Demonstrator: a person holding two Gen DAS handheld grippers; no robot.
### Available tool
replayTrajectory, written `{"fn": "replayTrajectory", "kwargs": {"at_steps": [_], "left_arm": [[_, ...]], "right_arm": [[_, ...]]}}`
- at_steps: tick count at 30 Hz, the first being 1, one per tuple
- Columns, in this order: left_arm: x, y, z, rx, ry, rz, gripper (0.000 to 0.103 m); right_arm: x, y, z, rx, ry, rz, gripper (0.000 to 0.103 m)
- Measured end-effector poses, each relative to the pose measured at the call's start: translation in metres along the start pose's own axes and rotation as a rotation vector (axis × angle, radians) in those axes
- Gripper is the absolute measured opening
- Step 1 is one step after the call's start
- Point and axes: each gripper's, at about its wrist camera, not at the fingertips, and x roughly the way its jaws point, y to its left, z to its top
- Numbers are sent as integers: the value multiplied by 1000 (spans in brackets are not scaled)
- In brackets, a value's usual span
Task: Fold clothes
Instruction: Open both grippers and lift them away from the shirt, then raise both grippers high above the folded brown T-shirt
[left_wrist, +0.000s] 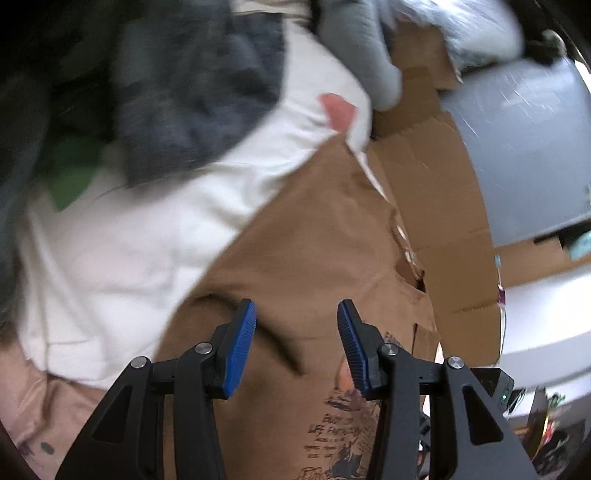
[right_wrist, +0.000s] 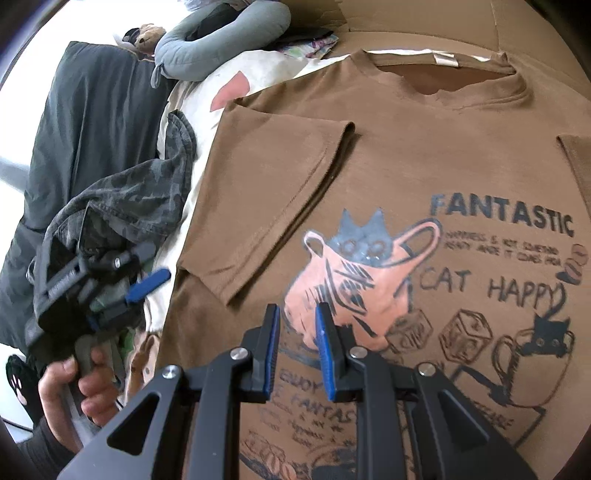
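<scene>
Brown printed T-shirt (right_wrist: 424, 177) lies flat, 1 sleeve (right_wrist: 280, 184) folded inward. Left gripper (left_wrist: 295, 343) jaws apart, empty; right gripper (right_wrist: 297, 343) jaws slightly apart, holding nothing.

Brown printed T-shirt (right_wrist: 424, 155) flat, sleeve folded in

Both grippers: matte black linkage arms, silver pivot screws, ribbed blue pads (right_wrist: 271, 350); a dark sleeve (right_wrist: 40, 446) at the wrist.
</scene>
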Motion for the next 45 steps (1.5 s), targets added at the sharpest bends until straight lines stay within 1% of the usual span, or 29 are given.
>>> {"fn": "replayTrajectory", "kwargs": {"at_steps": [2, 4, 6, 9, 12, 14, 16, 19, 21, 22, 24, 25, 26, 27, 28, 30, 32, 35, 37, 39, 43, 45], "left_arm": [[10, -6, -1, 11, 21, -2, 46], [23, -9, -3, 34, 67, 5, 46], [32, -11, -6, 59, 89, 10, 46], [42, -6, -13, 55, 123, 8, 46], [45, 0, -18, 54, 142, 20, 46], [45, -4, -16, 69, 154, 36, 46], [41, -11, -14, 83, 169, 43, 46], [35, -21, -11, 98, 190, 60, 46], [29, -29, -9, 113, 204, 74, 46], [26, -32, -9, 123, 207, 81, 46], [13, -41, -7, 150, 211, 102, 46], [9, -46, -6, 159, 212, 112, 46], [3, -50, -5, 168, 216, 124, 47], [-4, -55, -5, 177, 219, 137, 50], [-10, -60, -4, 186, 223, 149, 62], [-28, -70, -2, 204, 220, 169, 75], [-45, -80, 0, 216, 220, 184, 75], [-69, -98, 3, 231, 252, 209, 76], [-85, -110, 4, 247, 267, 212, 76], [-100, -124, 6, 267, 271, 223, 76], [-135, -153, 10, 311, 261, 248, 76], [-154, -169, 11, 324, 261, 256, 76]], "right_arm": [[-7, -3, -3, 1, -11, -7, 18], [-14, -8, -6, 10, -21, -16, 19], [-19, -13, -9, 15, -29, -29, 19], [-28, -22, -15, 34, -38, -38, 18], [-35, -30, -21, 53, -40, -52, 19], [-39, -35, -25, 57, -36, -64, 19], [-43, -37, -26, 29, -12, -84, 19], [-51, -41, -25, 38, -13, -93, 20], [-59, -41, -24, 34, -10, -107, 28], [-64, -41, -24, 28, -10, -116, 30], [-74, -40, -23, 24, -7, -125, 38], [-80, -40, -22, 26, -6, -128, 40], [-87, -39, -21, 29, -5, -135, 44], [-94, -38, -20, 33, -5, -142, 51], [-102, -37, -19, 39, -5, -150, 55], [-118, -36, -16, 50, -2, -167, 63], [-134, -34, -13, 48, 5, -187, 65], [-160, -31, -7, 54, 6, -205, 69], [-177, -31, -4, 66, 5, -221, 75], [-196, -27, -1, 72, 10, -236, 84], [-227, -20, 5, 75, 27, -258, 90], [-243, -15, 8, 72, 32, -265, 96]]}}
